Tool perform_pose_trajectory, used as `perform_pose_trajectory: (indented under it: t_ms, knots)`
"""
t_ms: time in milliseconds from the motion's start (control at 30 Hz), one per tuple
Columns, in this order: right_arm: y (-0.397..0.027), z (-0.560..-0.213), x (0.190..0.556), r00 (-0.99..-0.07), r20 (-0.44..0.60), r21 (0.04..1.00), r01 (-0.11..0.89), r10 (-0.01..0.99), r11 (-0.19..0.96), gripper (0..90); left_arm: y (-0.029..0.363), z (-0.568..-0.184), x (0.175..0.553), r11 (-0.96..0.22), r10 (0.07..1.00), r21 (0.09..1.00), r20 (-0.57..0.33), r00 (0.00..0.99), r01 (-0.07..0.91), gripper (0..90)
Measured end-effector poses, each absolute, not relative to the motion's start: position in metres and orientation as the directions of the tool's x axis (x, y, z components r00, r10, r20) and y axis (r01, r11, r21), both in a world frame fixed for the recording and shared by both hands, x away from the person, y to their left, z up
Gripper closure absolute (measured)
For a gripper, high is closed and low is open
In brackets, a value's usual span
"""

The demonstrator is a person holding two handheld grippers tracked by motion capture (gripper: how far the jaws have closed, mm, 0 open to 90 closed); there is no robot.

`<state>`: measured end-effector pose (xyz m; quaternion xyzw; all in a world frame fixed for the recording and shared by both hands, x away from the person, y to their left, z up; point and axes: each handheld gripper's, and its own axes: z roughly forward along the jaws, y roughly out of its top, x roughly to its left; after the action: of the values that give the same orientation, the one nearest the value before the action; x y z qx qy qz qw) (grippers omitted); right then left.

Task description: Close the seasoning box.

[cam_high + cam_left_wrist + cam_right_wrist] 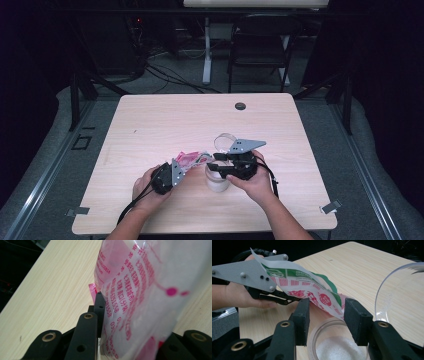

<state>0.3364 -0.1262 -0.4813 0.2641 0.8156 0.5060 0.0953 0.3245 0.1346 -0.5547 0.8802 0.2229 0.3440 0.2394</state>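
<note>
Pale wooden table (150, 120) in a dark room: near its front edge stands an open jar (217, 181) of white grains, and a printed plastic pouch (189, 159) slants down to its mouth. Beside the jar, the left gripper (181, 167) pinches the pouch's far end — its jaws pressed on the film. Over the jar, the right gripper (325, 322) has its jaws spread either side of the pouch's lower tip, not pressing it — a clear lid (226, 140) lies just behind.

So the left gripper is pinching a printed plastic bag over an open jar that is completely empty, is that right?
Not quite: the jar is not empty. The right gripper view shows white grains lying in it. The rest holds: the left gripper pinches the printed plastic bag, whose tip hangs over the jar's open mouth.
</note>
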Motion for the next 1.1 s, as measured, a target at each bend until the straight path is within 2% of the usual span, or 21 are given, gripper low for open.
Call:
perform_pose_trajectory:
  t_ms: [433,533,700,1100]
  knots:
    - [-0.129,-0.481,0.337,-0.832,0.125,0.889,0.336,0.541,0.312,54.9,0.149,-0.554,0.333,-0.688,0.645,0.655,0.355,0.677,0.312,77.8]
    - [-0.130,-0.481,0.338,-0.829,0.118,0.887,0.336,0.546,0.318,54.6,0.156,-0.554,0.337,-0.638,0.678,0.687,0.288,0.677,0.347,77.9]
    - [-0.131,-0.481,0.338,-0.821,0.125,0.886,0.345,0.557,0.310,53.9,0.169,-0.557,0.343,-0.510,0.741,0.745,0.127,0.659,0.430,77.6]
    - [-0.135,-0.484,0.341,-0.797,0.154,0.877,0.383,0.583,0.291,52.3,0.193,-0.559,0.354,-0.318,0.799,0.784,-0.081,0.595,0.533,78.5]
